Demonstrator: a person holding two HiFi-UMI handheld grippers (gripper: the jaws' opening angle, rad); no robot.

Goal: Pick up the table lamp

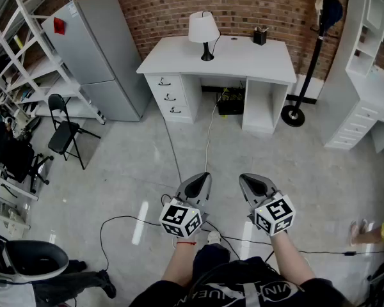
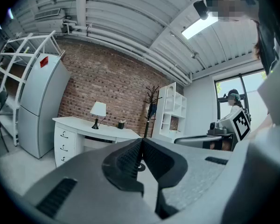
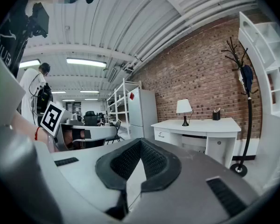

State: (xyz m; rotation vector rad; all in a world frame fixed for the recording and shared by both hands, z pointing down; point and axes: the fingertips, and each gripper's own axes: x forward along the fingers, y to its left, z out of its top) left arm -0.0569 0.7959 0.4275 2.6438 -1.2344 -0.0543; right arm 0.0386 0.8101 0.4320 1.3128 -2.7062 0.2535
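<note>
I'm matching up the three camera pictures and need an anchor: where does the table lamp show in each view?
Head view: table lamp at top centre, on the white desk.
Left gripper view: table lamp left of centre, mid height, on the white desk.
Right gripper view: table lamp right of centre, mid height, on the white desk.
Shared landmark: the white desk against the brick wall.

Office: brick wall [image 1: 262, 2], white desk [image 1: 249, 59].

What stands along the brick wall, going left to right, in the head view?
White rack → grey refrigerator → table lamp → pen holder → coat stand → white shelf unit.
</note>
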